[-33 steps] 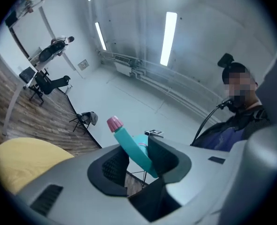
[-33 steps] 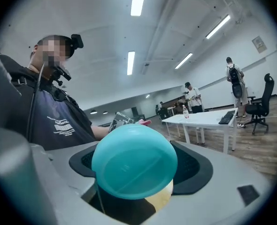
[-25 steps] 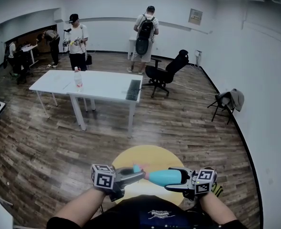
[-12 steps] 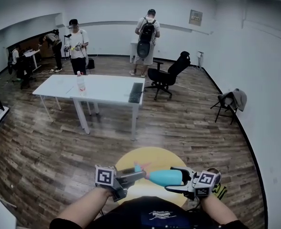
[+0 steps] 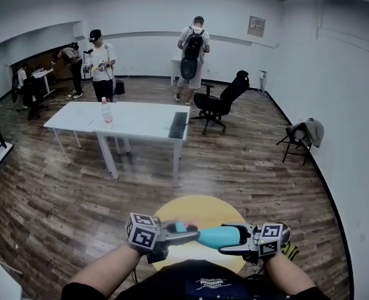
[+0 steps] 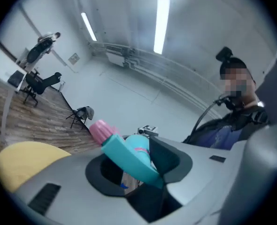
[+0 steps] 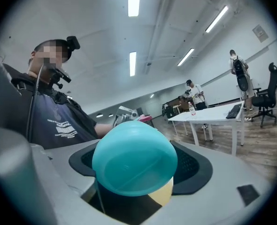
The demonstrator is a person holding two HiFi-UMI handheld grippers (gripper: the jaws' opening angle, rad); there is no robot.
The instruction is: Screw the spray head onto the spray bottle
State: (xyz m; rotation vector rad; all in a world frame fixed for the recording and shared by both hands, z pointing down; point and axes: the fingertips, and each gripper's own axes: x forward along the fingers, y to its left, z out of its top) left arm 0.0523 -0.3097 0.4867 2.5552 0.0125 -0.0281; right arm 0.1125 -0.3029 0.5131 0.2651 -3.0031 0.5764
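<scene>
Holding the teal spray bottle (image 5: 217, 235) level, clamped in my right gripper (image 5: 228, 238), above the yellow table (image 5: 197, 205); my left gripper (image 5: 187, 234) jaws have just been closing, now pinching the spray head (image 6: 129, 156) at the bottle's neck

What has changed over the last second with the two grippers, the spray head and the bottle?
The left gripper has just been closing its jaws, with the spray head between them, and it now looks more level than a second ago. Unchanged: the right gripper clamps the spray bottle, held sideways above the yellow round table, and the head sits at the bottle's neck as before.
</scene>
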